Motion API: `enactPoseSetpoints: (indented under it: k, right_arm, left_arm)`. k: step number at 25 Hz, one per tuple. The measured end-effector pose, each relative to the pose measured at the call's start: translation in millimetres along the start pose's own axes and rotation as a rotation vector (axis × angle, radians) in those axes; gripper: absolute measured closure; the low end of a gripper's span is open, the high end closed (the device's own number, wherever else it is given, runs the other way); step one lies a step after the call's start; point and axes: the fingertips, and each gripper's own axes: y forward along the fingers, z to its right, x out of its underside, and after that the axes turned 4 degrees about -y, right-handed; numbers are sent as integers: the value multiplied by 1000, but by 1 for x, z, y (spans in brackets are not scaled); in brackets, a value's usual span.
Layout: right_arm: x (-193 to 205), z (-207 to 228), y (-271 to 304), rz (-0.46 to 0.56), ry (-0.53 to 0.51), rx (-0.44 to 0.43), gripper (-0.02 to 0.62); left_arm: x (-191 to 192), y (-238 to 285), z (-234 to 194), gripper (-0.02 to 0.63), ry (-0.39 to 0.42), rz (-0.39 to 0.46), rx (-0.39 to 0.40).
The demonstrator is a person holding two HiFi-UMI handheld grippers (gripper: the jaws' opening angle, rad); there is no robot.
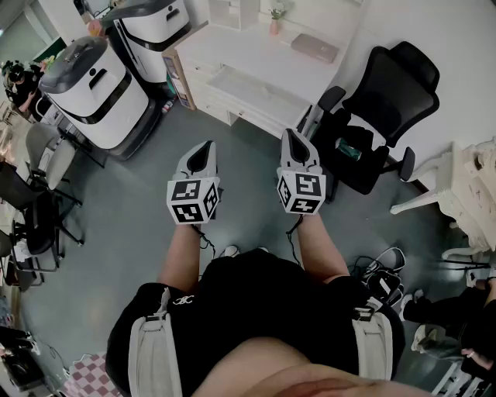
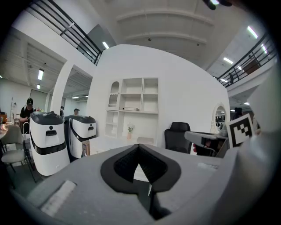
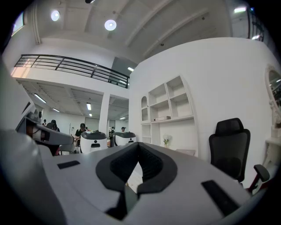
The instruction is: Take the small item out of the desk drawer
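Note:
A white desk [image 1: 225, 48] stands across the room ahead of me, below white wall shelves. A wide drawer [image 1: 256, 89] at its front looks pulled out; I cannot make out any small item in it from here. My left gripper [image 1: 203, 147] and right gripper [image 1: 291, 136] are held side by side at waist height, well short of the desk, both shut and empty. In the left gripper view the left gripper [image 2: 139, 149] points toward the desk [image 2: 109, 143] with its jaws together. The right gripper [image 3: 138, 148] looks the same in its own view.
A black office chair [image 1: 384, 108] with a green object [image 1: 353, 147] on its seat stands right of the desk. Two white robot units [image 1: 97, 89] stand at the left. On the desk are a small vase [image 1: 275, 23] and a flat grey case [image 1: 314, 46]. Grey floor lies between me and the desk.

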Motion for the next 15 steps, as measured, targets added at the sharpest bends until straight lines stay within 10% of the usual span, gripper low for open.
enactPoseSetpoints:
  k: [15]
  right_arm:
    - [-11, -33, 17, 31, 15, 11, 598]
  left_arm:
    - [-21, -4, -33, 594, 10, 47, 42]
